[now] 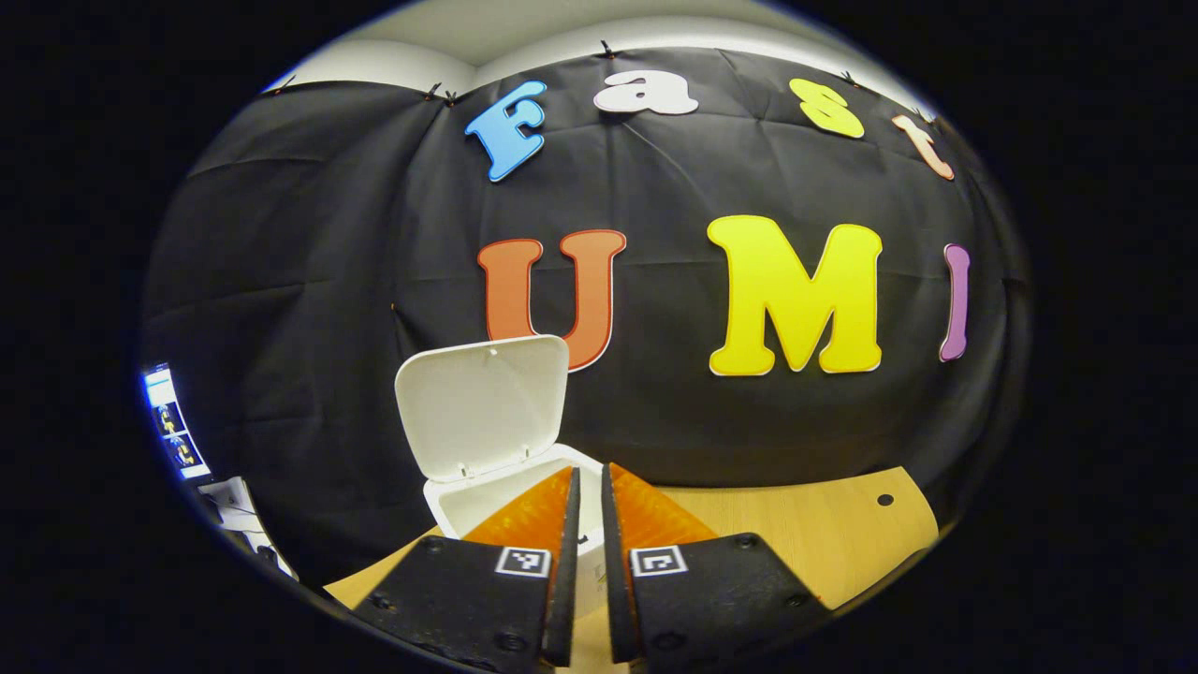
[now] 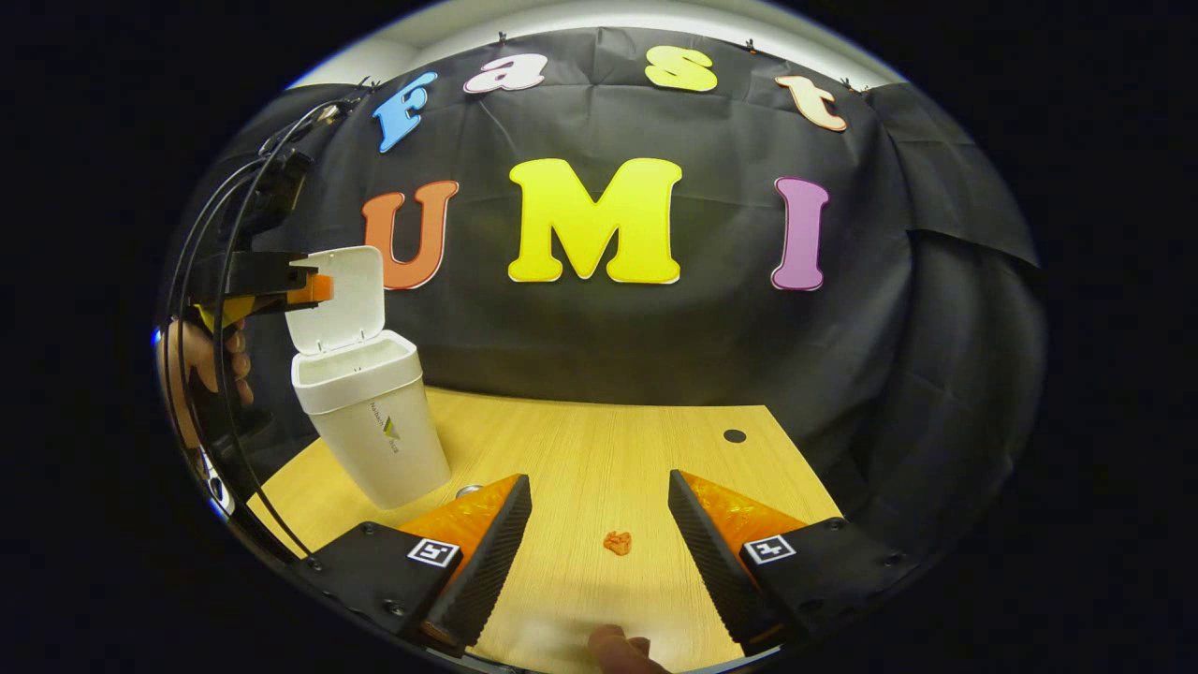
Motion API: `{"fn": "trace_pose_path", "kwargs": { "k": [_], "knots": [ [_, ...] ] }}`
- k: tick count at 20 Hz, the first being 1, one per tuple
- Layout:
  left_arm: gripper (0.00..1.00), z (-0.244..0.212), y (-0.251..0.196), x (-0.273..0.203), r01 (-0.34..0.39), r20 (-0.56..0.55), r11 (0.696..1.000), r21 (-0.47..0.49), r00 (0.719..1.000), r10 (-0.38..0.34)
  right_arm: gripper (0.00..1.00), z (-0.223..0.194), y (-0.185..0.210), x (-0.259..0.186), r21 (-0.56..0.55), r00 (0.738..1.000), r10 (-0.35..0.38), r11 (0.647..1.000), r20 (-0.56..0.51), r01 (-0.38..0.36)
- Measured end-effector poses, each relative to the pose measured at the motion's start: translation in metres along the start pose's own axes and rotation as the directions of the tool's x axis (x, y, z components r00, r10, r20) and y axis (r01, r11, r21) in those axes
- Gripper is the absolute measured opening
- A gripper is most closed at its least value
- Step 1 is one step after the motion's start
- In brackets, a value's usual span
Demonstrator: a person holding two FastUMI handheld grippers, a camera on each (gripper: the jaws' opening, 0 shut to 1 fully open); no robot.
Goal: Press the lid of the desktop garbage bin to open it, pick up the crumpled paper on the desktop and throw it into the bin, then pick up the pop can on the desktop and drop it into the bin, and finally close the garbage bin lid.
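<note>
Standing open at the left end of the table [image 2: 599,449], the white bin [image 2: 374,421] has its lid [image 2: 337,295] tilted up and back.

From the right gripper view, the right gripper [image 2: 599,534] has its fingers wide apart over bare wood, and the small crumpled paper [image 2: 617,542] lies between them, touching neither. The left gripper [image 1: 590,534] hangs over the bin's near rim with its fingers almost together, holding nothing; seen from the right, it sits beside the raised lid. A metal top [image 2: 468,490], perhaps the pop can, peeks beside the bin's base.
</note>
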State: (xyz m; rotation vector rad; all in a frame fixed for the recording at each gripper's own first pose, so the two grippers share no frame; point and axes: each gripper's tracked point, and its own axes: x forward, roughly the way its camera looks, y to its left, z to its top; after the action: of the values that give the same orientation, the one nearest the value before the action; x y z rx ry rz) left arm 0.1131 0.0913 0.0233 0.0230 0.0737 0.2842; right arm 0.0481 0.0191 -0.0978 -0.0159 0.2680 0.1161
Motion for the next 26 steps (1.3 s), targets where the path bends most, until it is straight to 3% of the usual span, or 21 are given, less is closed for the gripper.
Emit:
{"fn": "trace_pose_path", "kwargs": {
  "k": [1,8,12,13,14,16,21,26],
  "knots": [
    [0.33,-0.005,-0.006,-0.006,0.021,-0.007,1.000,-0.003,1.000,-0.021,0.94,-0.001,0.001,-0.002,-0.002,1.000,0.000,1.000,0.000,0.000],
    [0.52,-0.050,-0.016,-0.037,0.059,-0.087,0.997,0.059,0.995,-0.053,0.94,-0.010,0.007,-0.016,-0.023,1.000,0.009,1.000,0.009,-0.009],
    [0.80,-0.074,-0.027,-0.054,0.111,-0.126,0.990,0.082,0.987,-0.101,0.94,-0.018,0.005,-0.020,-0.011,1.000,0.004,1.000,-0.003,-0.004],
    [0.73,-0.076,-0.026,-0.057,0.106,-0.126,0.991,0.077,0.987,-0.096,0.94,-0.019,0.005,-0.021,-0.004,1.000,0.006,1.000,-0.008,-0.006],
    [0.74,-0.081,-0.029,-0.060,0.110,-0.130,0.992,0.070,0.986,-0.100,0.94,-0.020,0.003,-0.021,0.000,1.000,0.002,1.000,-0.012,-0.002],
    [0.77,-0.090,-0.033,-0.066,0.121,-0.148,0.991,0.059,0.983,-0.111,0.94,-0.020,0.001,-0.023,0.002,1.000,-0.002,1.000,-0.011,0.002],
    [0.98,-0.101,-0.041,-0.079,0.138,-0.160,0.988,0.063,0.979,-0.127,0.94,-0.021,-0.004,-0.021,-0.002,1.000,-0.010,1.000,-0.018,0.010],
    [0.99,-0.122,-0.042,-0.085,0.131,-0.193,0.989,0.067,0.974,-0.116,0.94,-0.029,-0.008,-0.001,-0.004,0.998,-0.016,1.000,-0.058,0.016]
  ]
}}
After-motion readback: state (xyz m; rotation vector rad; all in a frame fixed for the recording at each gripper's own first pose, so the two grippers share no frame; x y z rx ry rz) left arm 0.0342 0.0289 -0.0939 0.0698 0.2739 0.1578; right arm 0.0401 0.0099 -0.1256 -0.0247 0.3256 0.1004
